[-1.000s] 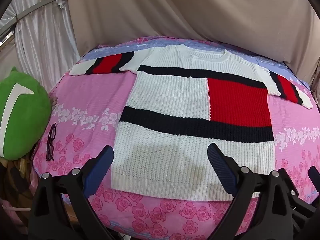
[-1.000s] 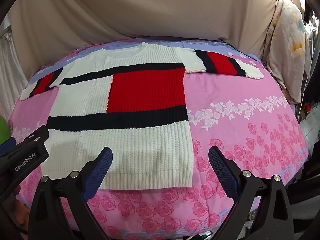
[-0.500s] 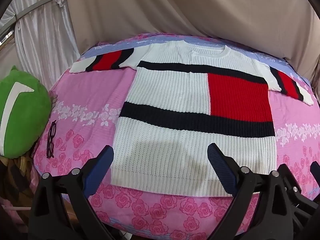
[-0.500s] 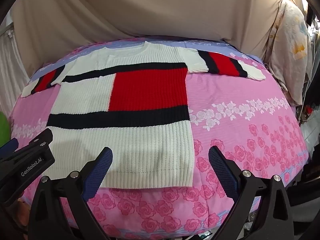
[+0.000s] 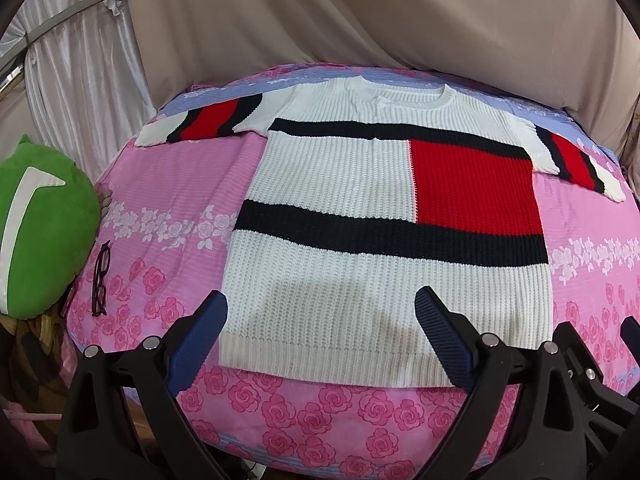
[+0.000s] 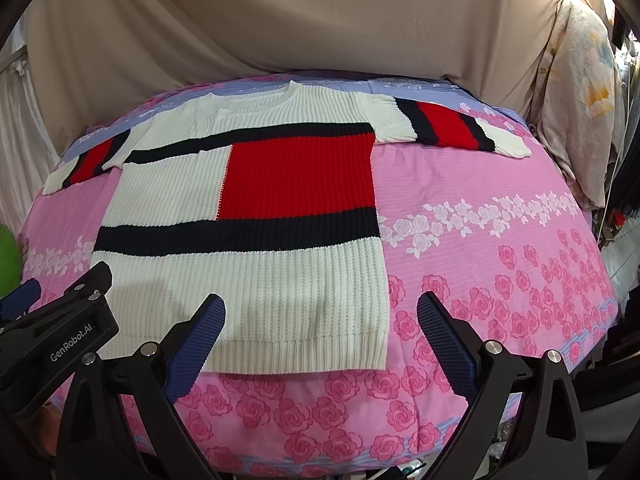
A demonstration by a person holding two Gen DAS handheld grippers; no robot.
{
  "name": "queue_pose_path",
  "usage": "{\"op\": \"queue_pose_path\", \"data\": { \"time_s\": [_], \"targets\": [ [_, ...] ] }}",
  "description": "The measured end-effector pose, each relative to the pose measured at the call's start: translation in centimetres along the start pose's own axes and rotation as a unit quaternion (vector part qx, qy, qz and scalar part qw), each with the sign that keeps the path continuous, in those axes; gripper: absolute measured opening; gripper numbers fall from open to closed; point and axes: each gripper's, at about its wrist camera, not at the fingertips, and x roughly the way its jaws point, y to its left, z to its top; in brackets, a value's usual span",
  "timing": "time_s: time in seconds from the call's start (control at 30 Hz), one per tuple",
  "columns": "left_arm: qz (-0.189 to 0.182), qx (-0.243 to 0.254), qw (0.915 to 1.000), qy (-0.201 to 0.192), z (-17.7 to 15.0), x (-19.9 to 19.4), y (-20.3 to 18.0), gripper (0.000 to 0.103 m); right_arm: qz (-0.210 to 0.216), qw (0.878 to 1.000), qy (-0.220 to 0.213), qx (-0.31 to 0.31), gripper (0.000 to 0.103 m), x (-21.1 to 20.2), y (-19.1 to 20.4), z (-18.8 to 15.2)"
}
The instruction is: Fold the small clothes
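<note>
A white knit sweater (image 5: 360,208) with a red block and navy bands lies flat and spread out on the pink floral bed, both sleeves stretched sideways. It also shows in the right wrist view (image 6: 248,220). My left gripper (image 5: 322,320) is open and empty, hovering over the sweater's lower hem near its left corner. My right gripper (image 6: 320,320) is open and empty over the hem's right corner. The left gripper's body (image 6: 60,340) shows at the left of the right wrist view.
The pink rose-print bed cover (image 5: 168,184) fills the surface. A green plush cushion (image 5: 40,232) and a pair of glasses (image 5: 100,276) lie at the bed's left edge. Beige curtains (image 5: 400,20) hang behind. Clothes (image 6: 576,100) hang at the right.
Both grippers have shifted slightly so the sweater sits a little lower and closer in each view. Both stay open and empty. The sweater has not moved.
</note>
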Motion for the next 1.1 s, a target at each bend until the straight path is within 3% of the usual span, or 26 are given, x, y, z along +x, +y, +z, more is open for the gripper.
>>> {"op": "queue_pose_path", "data": {
  "time_s": [1.1],
  "targets": [
    [-0.004, 0.006, 1.0000, 0.007, -0.03, 0.13, -0.80, 0.092, 0.001, 1.000, 0.000, -0.001, 0.095, 0.06, -0.36, -0.17]
  ]
}}
